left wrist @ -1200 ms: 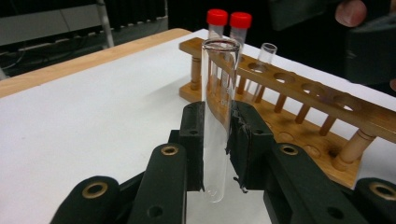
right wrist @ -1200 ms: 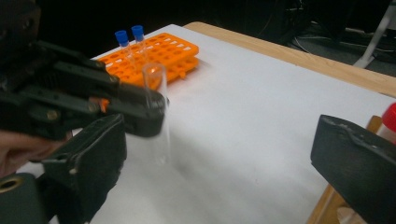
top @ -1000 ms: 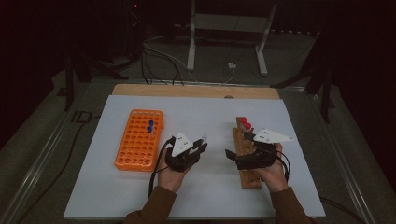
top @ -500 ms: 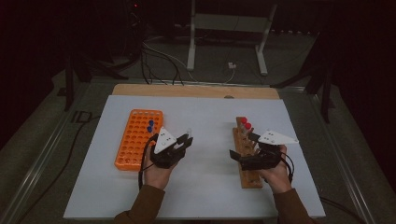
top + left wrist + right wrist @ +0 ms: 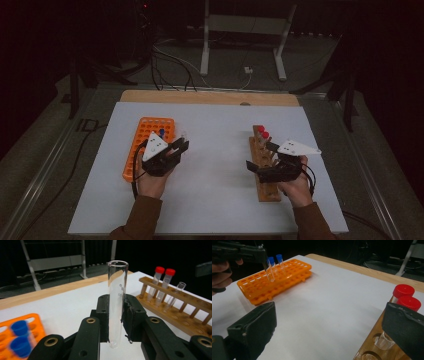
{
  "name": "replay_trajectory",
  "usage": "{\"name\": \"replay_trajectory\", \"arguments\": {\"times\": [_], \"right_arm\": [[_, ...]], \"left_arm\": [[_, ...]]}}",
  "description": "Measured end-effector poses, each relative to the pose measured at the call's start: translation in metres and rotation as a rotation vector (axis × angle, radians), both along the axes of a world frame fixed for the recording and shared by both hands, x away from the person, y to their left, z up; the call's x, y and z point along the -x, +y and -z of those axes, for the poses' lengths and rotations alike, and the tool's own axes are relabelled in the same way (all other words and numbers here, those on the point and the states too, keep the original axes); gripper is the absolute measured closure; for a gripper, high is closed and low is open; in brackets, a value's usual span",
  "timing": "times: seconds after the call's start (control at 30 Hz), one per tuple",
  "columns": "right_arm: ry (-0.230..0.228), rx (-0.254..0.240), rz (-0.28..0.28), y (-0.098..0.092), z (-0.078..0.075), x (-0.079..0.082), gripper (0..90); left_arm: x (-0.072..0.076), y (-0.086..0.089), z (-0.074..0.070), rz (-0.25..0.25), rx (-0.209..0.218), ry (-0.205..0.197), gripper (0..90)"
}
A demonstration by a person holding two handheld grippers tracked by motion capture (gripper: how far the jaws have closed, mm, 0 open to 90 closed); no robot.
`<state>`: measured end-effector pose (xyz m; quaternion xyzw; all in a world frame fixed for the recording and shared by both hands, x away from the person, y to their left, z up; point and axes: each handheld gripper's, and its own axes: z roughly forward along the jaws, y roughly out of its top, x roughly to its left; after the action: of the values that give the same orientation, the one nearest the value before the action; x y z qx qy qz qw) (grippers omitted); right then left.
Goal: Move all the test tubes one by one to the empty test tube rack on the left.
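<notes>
Glass tube | clenched upright in left hand-held gripper | right hand-held gripper released, empty

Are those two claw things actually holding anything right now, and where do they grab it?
The left gripper clamps an uncapped clear glass tube upright by its lower part. The right gripper stands open and holds nothing.

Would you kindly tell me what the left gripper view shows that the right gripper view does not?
Left gripper view alone: printed marks on the clear glass tube clamped upright by the left gripper, and the wooden rack along its length.
Right gripper view alone: the right gripper wide open, and the whole orange rack.
Both: red-capped tubes, blue-capped tubes, the white table.
</notes>
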<state>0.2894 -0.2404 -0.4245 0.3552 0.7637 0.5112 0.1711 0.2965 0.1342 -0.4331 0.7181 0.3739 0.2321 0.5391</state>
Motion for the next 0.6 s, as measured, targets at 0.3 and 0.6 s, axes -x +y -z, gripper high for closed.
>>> {"name": "replay_trajectory", "arguments": {"times": [0.3, 0.6], "right_arm": [[-0.002, -0.002, 0.002, -0.001, 0.000, 0.001, 0.1], [-0.003, 0.000, 0.000, 0.000, 0.001, 0.001, 0.1]], "left_arm": [[-0.002, 0.025, 0.008, -0.060, -0.002, 0.013, 76.0], [-0.005, 0.038, 0.020, -0.115, -0.030, 0.042, 76.0]]}}
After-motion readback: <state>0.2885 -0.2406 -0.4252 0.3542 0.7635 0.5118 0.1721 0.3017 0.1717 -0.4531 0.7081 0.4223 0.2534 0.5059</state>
